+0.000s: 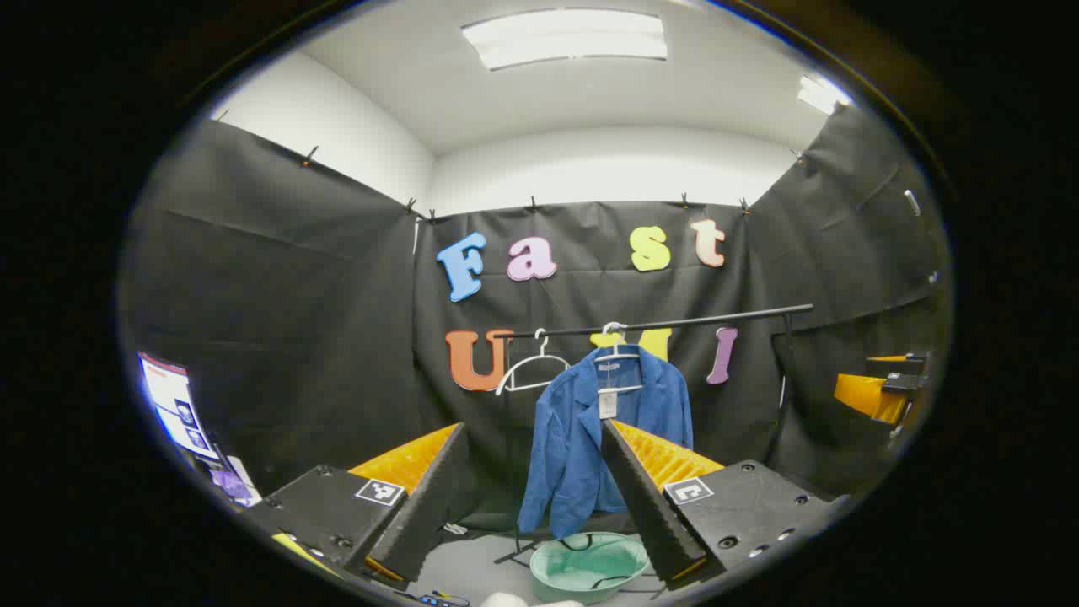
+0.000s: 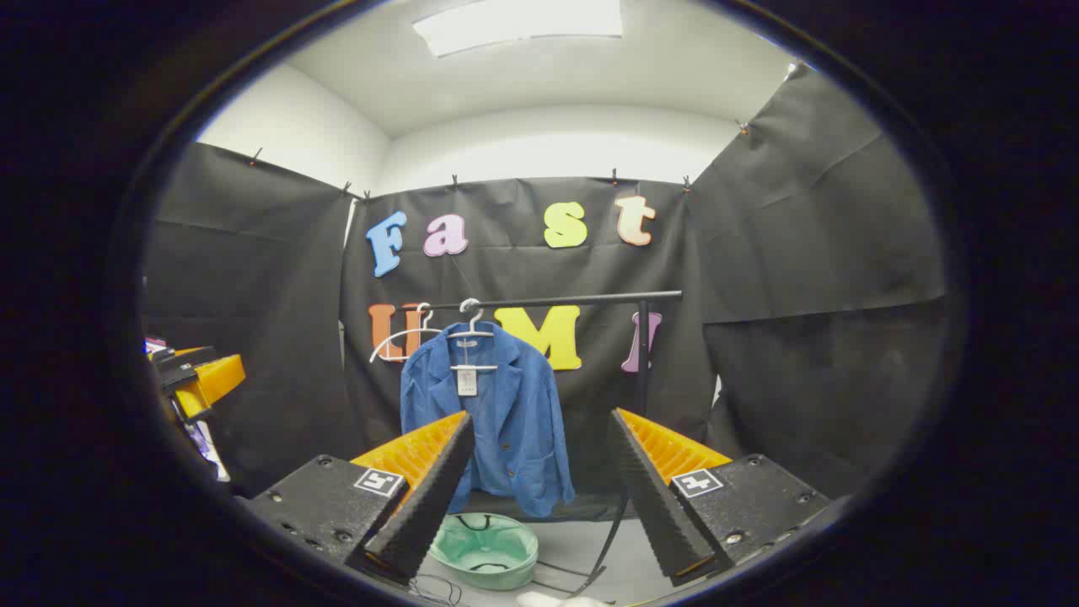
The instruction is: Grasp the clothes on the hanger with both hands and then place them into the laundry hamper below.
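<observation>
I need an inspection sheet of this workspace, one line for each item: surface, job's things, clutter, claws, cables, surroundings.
Surface: grey floor under the rail.
Job's things: blue jacket hangs on a white hanger from the black rail; green hamper stands on the floor below it.
Clutter: spare empty hanger beside the jacket.
Claws: left claw open, right claw open, both apart from the jacket.
Cables: black cord on the floor near the hamper.
Surroundings: black cloth walls, ceiling light.
</observation>
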Tool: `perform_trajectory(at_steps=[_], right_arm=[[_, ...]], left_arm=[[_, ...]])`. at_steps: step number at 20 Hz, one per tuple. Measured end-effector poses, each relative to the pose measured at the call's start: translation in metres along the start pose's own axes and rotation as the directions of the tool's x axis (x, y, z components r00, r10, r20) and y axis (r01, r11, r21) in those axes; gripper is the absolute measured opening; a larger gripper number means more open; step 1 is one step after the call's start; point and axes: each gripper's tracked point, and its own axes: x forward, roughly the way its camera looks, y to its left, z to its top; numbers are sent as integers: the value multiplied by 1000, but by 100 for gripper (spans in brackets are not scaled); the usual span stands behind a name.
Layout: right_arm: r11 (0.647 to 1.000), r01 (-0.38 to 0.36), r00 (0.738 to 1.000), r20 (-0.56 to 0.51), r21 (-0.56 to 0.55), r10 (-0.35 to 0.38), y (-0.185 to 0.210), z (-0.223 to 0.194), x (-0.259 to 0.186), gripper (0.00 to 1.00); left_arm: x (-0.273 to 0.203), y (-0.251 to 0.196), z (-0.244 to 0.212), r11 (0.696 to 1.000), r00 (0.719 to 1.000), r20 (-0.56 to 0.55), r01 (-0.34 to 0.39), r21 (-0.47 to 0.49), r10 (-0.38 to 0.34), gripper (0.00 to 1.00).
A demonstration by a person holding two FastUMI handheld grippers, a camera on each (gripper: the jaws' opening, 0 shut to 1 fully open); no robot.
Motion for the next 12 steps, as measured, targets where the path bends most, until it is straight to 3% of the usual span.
perform_trajectory(at_steps=[12], right_arm=[[1000, 4, 999, -41, -10, -4, 27, -9, 6, 100]], left_arm=[[7, 12, -10, 999, 999, -29, 36, -14, -37, 100]])
